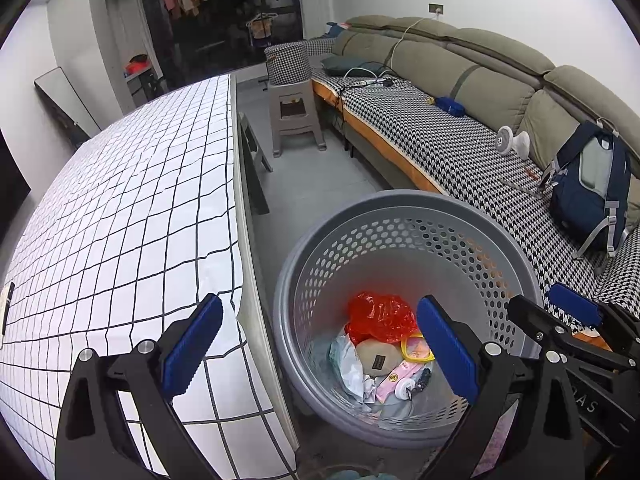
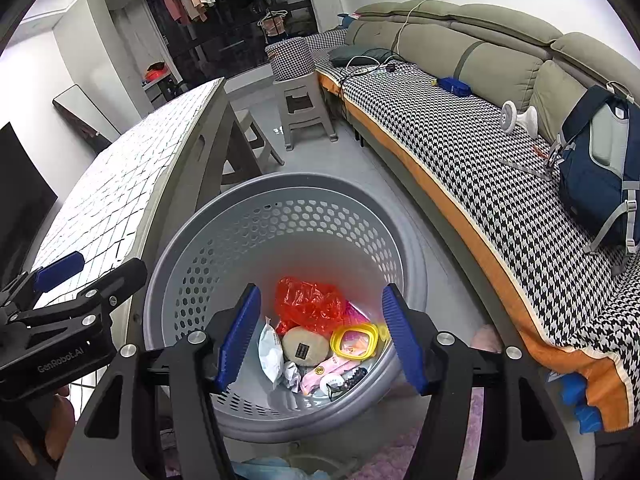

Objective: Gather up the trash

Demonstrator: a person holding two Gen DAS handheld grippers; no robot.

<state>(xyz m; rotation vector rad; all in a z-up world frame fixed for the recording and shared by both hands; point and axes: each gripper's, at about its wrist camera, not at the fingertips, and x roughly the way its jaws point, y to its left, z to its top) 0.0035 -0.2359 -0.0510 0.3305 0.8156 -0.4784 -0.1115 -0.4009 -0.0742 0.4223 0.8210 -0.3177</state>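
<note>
A grey perforated basket (image 1: 400, 208) (image 2: 280, 184) stands on the floor between table and sofa. At its bottom lie a red plastic bag (image 1: 380, 316) (image 2: 308, 304), a yellow ring-shaped lid (image 1: 416, 348) (image 2: 354, 340), a beige round pouch (image 1: 378, 356) (image 2: 306, 346), a pink wrapper (image 1: 396, 380) (image 2: 328, 372) and a white wrapper (image 1: 348, 364) (image 2: 270, 350). My left gripper (image 1: 320, 348) (image 2: 96, 272) hovers above the basket's left rim, open wide and empty. My right gripper (image 2: 320, 336) (image 1: 546, 306) hangs over the basket, open, nothing between its blue pads.
A table with a white grid cloth (image 1: 120, 220) (image 2: 112, 184) runs along the left. A sofa with a houndstooth cover (image 1: 460, 148) lines the right, with a blue backpack (image 1: 588, 184) on it. A grey stool (image 1: 294, 116) stands further back. A pink rug (image 2: 400, 452) lies under the basket.
</note>
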